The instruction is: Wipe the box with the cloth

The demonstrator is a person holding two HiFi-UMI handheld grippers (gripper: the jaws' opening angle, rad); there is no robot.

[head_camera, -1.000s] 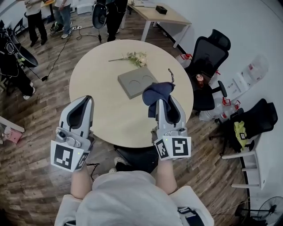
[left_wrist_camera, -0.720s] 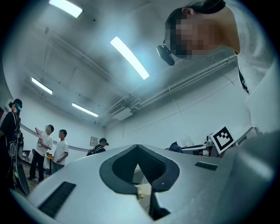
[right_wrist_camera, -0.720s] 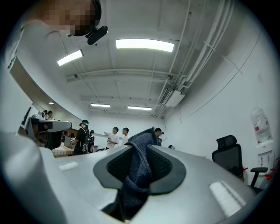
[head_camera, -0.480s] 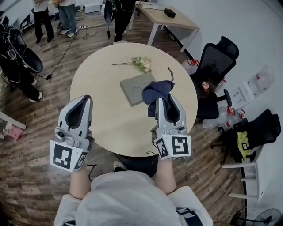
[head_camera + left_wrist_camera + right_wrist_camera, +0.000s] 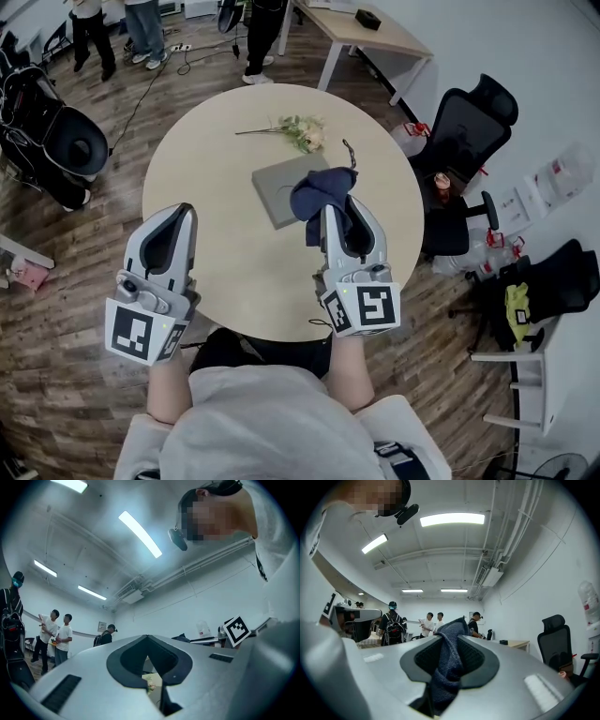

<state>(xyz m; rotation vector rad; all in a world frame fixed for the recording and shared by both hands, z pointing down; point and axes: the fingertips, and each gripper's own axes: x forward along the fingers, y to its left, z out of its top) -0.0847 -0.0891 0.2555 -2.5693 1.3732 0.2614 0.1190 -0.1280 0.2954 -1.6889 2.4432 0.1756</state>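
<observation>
Open-plan office: black swivel chairs [image 5: 473,117] sit off the round table's [image 5: 216,262] right edge, a desk [image 5: 394,37] beyond. Strip lights [image 5: 452,519] glow overhead. People [image 5: 142,26] stand on the wood floor [image 5: 66,394].

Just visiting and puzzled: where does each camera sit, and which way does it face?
Head view: on the person's head, facing down at table, box, left gripper, right gripper, forearms.
Left gripper view: on that gripper, along its shut, empty jaws toward ceiling lights; shirt at right.
Right gripper view: on that gripper, along jaws shut on cloth; shoulder at left.
Shared: cloth, in head and right gripper views.
</observation>
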